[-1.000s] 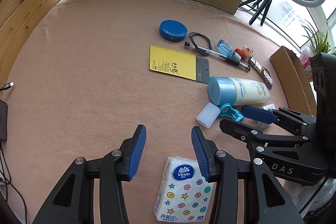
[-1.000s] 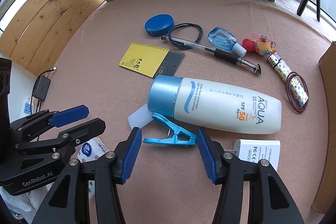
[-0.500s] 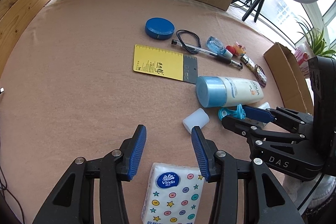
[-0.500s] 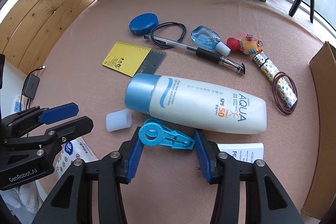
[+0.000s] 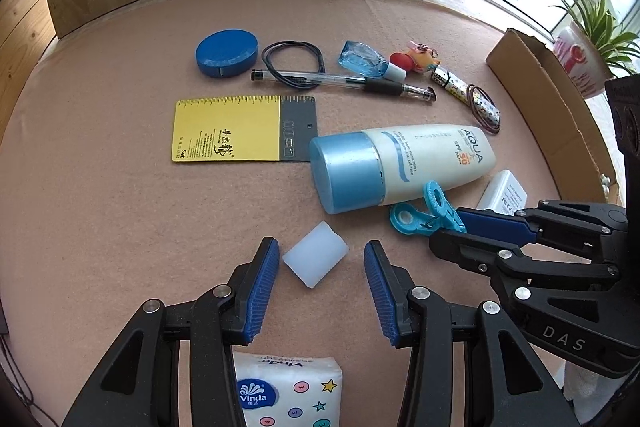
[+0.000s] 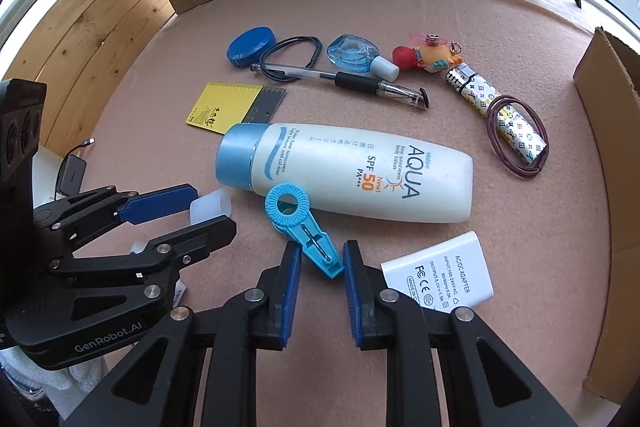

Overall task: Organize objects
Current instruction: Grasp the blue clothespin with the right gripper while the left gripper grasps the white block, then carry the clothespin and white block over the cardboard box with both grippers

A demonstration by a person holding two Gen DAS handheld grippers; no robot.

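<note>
A translucent white cap (image 5: 316,255) lies on the pink felt between the fingers of my left gripper (image 5: 320,261). Its jaws are closing, with a gap still on each side of the cap. My right gripper (image 6: 322,265) has its jaws closing on the tail of a blue plastic clip (image 6: 296,219), and the pads press on it. The clip's ring end points away, against a white sunscreen bottle (image 6: 360,179) with a blue lid that lies on its side. In the left wrist view the clip (image 5: 424,215) stands tilted at the tips of the right gripper (image 5: 448,231).
A tissue pack (image 5: 288,387) lies under the left gripper. Beyond the bottle are a yellow ruler card (image 5: 226,129), a blue round case (image 5: 226,51), a pen (image 5: 340,83), a small blue bottle (image 6: 356,55) and a toy keychain (image 6: 424,59). A white adapter (image 6: 440,275) and a cardboard box (image 6: 608,131) sit right.
My left gripper has moved from over the tissue pack to around the white cap. The right jaws have narrowed onto the blue clip, which has turned from lying crosswise to pointing away.
</note>
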